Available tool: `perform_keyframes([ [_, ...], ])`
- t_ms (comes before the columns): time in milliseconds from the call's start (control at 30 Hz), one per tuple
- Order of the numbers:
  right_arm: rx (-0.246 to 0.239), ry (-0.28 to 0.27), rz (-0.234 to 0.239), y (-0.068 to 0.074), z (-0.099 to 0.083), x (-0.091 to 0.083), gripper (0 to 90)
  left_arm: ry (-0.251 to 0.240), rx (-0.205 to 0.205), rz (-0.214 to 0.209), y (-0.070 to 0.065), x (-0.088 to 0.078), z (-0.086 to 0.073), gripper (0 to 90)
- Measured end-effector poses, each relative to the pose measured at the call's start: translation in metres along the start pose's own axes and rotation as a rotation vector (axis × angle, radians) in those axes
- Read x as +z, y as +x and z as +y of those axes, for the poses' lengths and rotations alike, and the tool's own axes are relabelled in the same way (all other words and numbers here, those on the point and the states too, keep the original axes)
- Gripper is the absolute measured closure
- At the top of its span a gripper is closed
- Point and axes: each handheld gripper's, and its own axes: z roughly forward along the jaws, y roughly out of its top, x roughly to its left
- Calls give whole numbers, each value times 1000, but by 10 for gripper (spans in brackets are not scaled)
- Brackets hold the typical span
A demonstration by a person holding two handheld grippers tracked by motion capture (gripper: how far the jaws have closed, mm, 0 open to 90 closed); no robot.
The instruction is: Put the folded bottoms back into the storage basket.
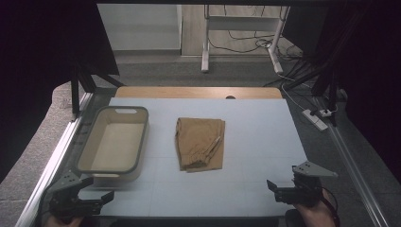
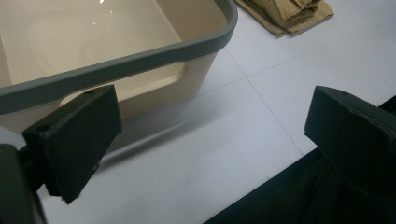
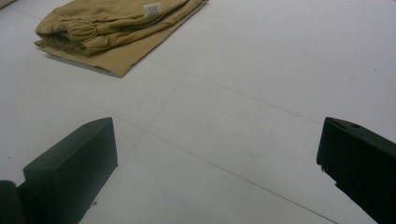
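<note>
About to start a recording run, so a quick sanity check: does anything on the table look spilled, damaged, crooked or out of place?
Nothing stands out. The folded tan cloth garment lies flat mid-table, the beige plastic bin with a grey rim sits upright and empty beside it, and the left gripper and right gripper rest open near the front edge.

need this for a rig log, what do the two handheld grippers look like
Both the left gripper and the right gripper are black, each with two blocky, wedge-shaped jaws and a grey three-cornered plate on top. No markings can be made out.
</note>
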Motion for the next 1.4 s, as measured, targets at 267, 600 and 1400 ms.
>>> perform_keyframes([
  [267,-18,13,8,2,0,1,0,-3,1,1,0,-1,0,32],
  [600,-34,30,20,3,1,3,0,27,43,20,-5,2,1,24],
  [1400,-38,52,27,3,2,6,0,-26,3,-68,-4,-2,4,0],
])
